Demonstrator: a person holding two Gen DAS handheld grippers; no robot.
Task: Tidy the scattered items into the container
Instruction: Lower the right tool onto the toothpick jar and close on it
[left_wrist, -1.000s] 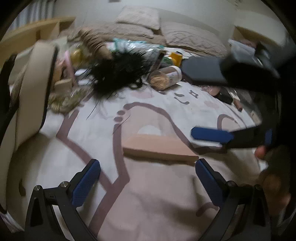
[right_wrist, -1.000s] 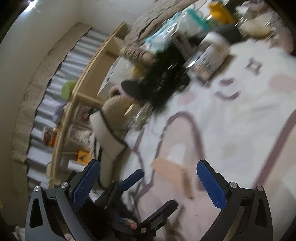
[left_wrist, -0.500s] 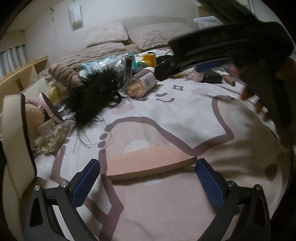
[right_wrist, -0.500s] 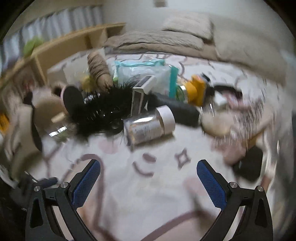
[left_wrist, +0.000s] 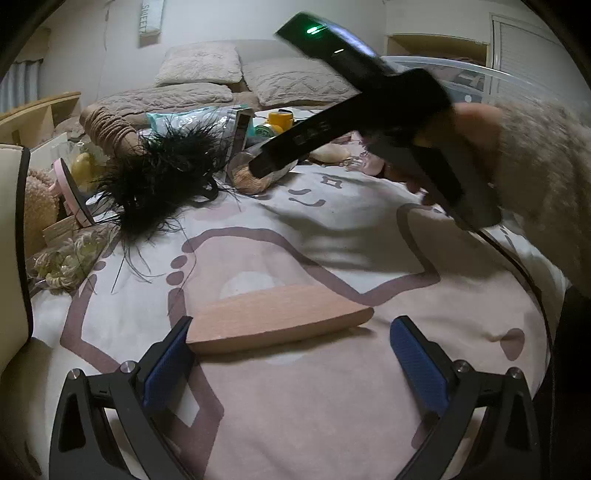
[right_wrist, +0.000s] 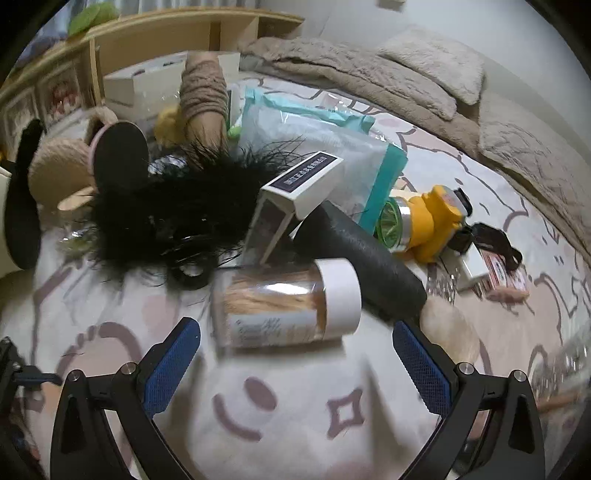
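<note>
A pale wooden block (left_wrist: 275, 319) is lying flat at lower centre, between the left gripper's (left_wrist: 291, 354) spread fingers. The right gripper (right_wrist: 295, 360), fingers also spread, is facing a toppled clear jar (right_wrist: 284, 304); black feathers (right_wrist: 173, 221) and a dark roll (right_wrist: 365, 266) are crowding just behind it.

Under the left tongs (left_wrist: 291, 354), printed bedspread (left_wrist: 332, 229). Far ahead, two beige pillows (left_wrist: 199, 66), with folded blanket (left_wrist: 166, 98) before them and wall sign (left_wrist: 151, 18) above. Far left, wooden shelf (left_wrist: 40, 110).
</note>
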